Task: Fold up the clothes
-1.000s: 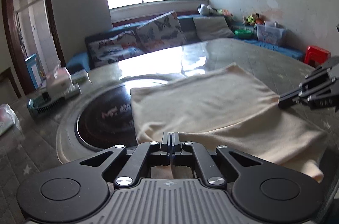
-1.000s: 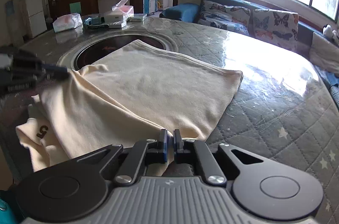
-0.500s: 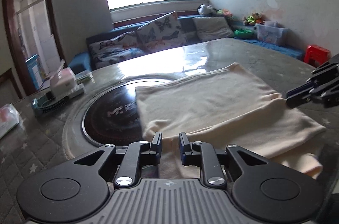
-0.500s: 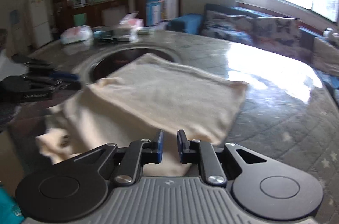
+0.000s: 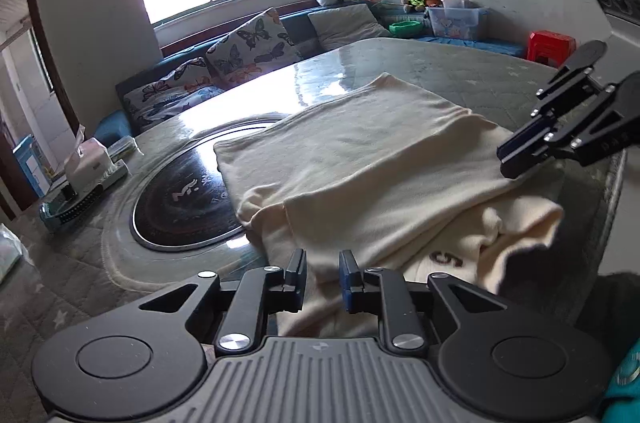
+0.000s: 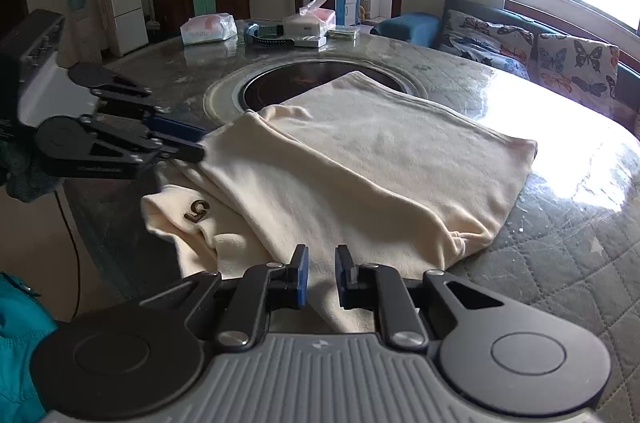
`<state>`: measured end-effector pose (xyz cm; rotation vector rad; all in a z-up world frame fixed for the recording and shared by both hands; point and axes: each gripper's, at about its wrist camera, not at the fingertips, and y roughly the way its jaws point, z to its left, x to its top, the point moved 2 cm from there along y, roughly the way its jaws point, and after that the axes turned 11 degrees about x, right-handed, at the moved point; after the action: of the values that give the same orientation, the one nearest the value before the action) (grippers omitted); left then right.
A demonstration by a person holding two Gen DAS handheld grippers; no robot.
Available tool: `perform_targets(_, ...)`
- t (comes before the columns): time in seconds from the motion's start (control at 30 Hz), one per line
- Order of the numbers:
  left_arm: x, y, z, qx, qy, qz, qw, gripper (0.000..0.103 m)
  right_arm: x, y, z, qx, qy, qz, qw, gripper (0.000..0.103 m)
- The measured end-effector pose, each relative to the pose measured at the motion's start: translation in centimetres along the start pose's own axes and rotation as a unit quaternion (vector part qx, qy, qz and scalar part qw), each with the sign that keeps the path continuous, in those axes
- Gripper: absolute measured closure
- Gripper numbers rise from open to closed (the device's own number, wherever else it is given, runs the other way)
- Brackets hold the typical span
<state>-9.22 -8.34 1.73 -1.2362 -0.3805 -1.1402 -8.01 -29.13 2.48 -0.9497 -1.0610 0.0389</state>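
Observation:
A cream garment (image 5: 380, 159) lies folded on the round table, with a brown "5" (image 5: 447, 257) on the lower layer near the table's front edge. It also shows in the right wrist view (image 6: 372, 163), where the "5" (image 6: 197, 211) is at the left. My left gripper (image 5: 322, 275) is open and empty, just above the garment's near edge. My right gripper (image 6: 321, 273) is open and empty over the other near corner. Each gripper shows in the other's view, the right one (image 5: 516, 159) and the left one (image 6: 192, 143), beside the cloth.
A dark round hob (image 5: 188, 199) is set in the table's middle, partly under the garment. A tissue box (image 5: 86, 159), a basket (image 6: 272, 39) and a plastic bag (image 6: 208, 29) stand at the table's far side. A sofa with butterfly cushions (image 5: 244, 51) runs under the window.
Both grippers were shut on the garment's near edge a second ago. They have opened, let the cloth drop onto the table and pulled back and up a little.

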Motion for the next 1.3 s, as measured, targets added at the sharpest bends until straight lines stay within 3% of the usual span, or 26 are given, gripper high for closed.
perform_targets(0.07,-0.5,-1.0,-0.1,-0.003,0.022,-0.005,0.9997,0.082,-0.3,0.5,0.1,0.001,-0.006,0.012,1.0,0.089)
perform_targets(0.13,-1.1,-2.0,-0.6,-0.01,0.049,-0.015,0.9987,0.071,-0.2,0.3,0.4,0.0,-0.014,0.013,1.0,0.087)
perform_targets(0.17,-1.4,-2.4,-0.8,-0.011,0.061,-0.023,0.9978,0.062,-0.1,0.0,0.5,0.001,-0.014,0.01,1.0,0.082)
perform_targets(0.23,-1.7,-2.9,-1.4,-0.018,0.079,-0.036,0.996,0.061,0.0,-0.4,0.6,-0.002,-0.019,0.009,1.0,0.075)
perform_targets(0.47,-2.0,-2.1,-4.2,-0.031,0.114,-0.067,0.9907,0.061,-0.3,-1.4,1.4,-0.014,-0.048,0.022,0.999,0.065)
perform_targets(0.57,-2.0,-1.6,-4.9,-0.038,0.124,-0.079,0.9884,0.063,-0.6,-1.9,2.0,-0.021,-0.071,0.032,0.997,0.059)
perform_targets(0.7,-1.1,-1.3,-4.7,-0.044,0.097,-0.081,0.991,0.089,-1.3,-2.9,3.2,-0.019,-0.119,0.046,0.992,0.049)
perform_targets(0.9,1.8,0.6,-2.0,-0.049,0.003,-0.065,0.9967,0.093,-2.0,-2.0,4.1,-0.021,-0.166,0.043,0.985,0.042)
perform_targets(1.03,2.4,2.0,-1.4,-0.048,-0.025,-0.05,0.9973,0.092,-1.5,-0.7,3.5,-0.019,-0.148,0.022,0.989,0.048)
perform_targets(1.1,2.3,2.3,-1.3,-0.047,-0.032,-0.043,0.9975,0.089,-0.9,0.2,2.8,-0.013,-0.12,0.008,0.993,0.058)
perform_targets(1.17,2.0,2.1,-1.2,-0.043,-0.03,-0.042,0.9977,0.087,-0.4,0.7,2.1,-0.007,-0.093,0.008,0.996,0.081)
perform_targets(1.3,0.9,0.8,-1.4,-0.028,-0.005,-0.05,0.9983,0.079,0.6,0.5,0.3,0.011,-0.034,-0.003,0.999,0.089)
